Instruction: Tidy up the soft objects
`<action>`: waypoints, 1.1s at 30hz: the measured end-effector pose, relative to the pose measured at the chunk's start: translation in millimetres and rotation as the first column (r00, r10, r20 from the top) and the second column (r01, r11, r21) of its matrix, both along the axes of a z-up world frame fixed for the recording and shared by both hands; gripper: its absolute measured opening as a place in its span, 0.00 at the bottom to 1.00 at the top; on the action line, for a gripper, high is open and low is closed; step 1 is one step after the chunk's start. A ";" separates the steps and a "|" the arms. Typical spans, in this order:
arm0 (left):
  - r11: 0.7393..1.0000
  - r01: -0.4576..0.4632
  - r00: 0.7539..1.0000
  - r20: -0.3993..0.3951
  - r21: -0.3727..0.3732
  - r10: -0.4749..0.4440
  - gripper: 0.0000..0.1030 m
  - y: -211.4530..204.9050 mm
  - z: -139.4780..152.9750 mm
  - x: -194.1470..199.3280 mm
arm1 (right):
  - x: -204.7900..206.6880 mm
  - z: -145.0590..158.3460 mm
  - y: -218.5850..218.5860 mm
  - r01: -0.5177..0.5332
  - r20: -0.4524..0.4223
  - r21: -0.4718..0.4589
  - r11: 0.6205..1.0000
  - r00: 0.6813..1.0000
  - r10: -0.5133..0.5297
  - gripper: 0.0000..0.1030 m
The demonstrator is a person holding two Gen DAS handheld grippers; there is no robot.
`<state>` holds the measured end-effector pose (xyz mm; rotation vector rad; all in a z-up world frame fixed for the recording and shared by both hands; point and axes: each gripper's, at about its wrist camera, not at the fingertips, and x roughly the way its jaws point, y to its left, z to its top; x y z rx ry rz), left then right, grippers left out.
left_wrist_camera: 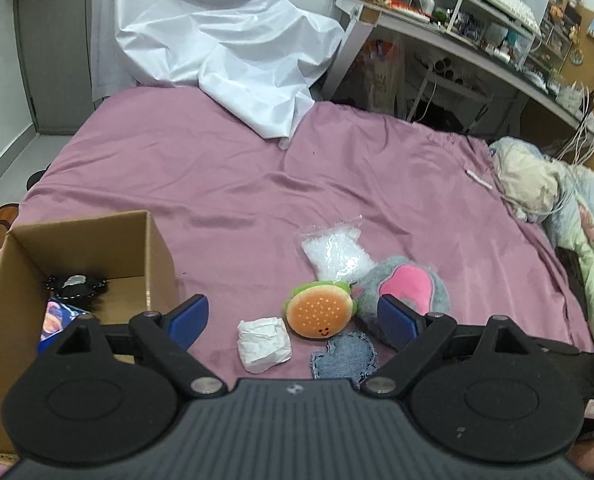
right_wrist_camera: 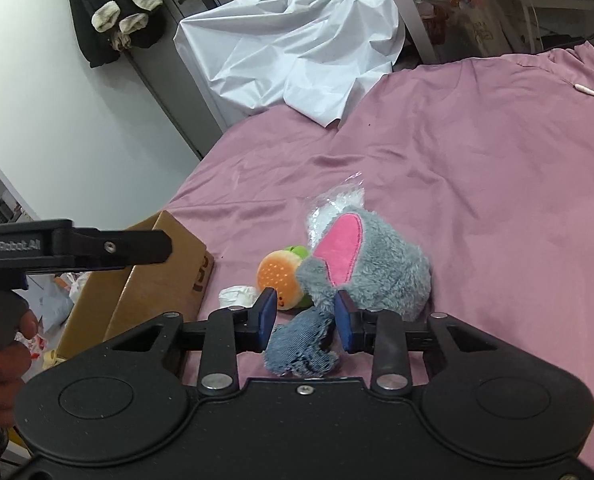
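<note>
From the left wrist, the left claw point(left_wrist_camera: 293, 322) is wide apart over the pink bed point(left_wrist_camera: 217, 176) and holds nothing. A burger toy point(left_wrist_camera: 320, 313), a white wad point(left_wrist_camera: 263, 344) and a denim patch point(left_wrist_camera: 347, 354) lie below it. A box point(left_wrist_camera: 97, 252) sits at the left.

From the right wrist, the right claw point(right_wrist_camera: 305, 320) is closing, with a bit of the grey plush point(right_wrist_camera: 377, 272) between its pads.
</note>
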<state>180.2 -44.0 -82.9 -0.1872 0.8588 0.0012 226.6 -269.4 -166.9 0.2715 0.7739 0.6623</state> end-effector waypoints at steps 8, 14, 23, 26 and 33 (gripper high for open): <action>1.000 0.004 1.000 -0.020 0.027 -0.004 0.88 -16.1 -9.6 17.7 | 12.4 1.2 -18.8 0.051 0.041 0.027 0.998 0.998 -0.052 0.32; 0.999 0.017 0.999 -0.031 0.049 -0.016 0.88 -30.4 -14.3 37.0 | 25.4 -1.1 -34.9 0.122 0.050 0.050 0.991 0.991 -0.124 0.32; 0.998 0.052 0.998 -0.023 0.046 -0.051 0.85 -54.6 -21.1 70.1 | 46.6 -15.5 -57.6 0.218 -0.005 0.084 0.972 0.976 -0.218 0.32; 0.995 0.078 0.997 -0.027 0.059 -0.077 0.85 -64.9 -24.1 79.7 | 52.8 -21.9 -65.1 0.246 -0.034 0.104 0.964 0.969 -0.243 0.32; 0.990 0.137 0.990 -0.024 0.019 -0.136 0.78 -82.8 -29.1 99.8 | 59.0 -31.1 -76.4 0.280 -0.081 0.131 0.951 0.959 -0.271 0.32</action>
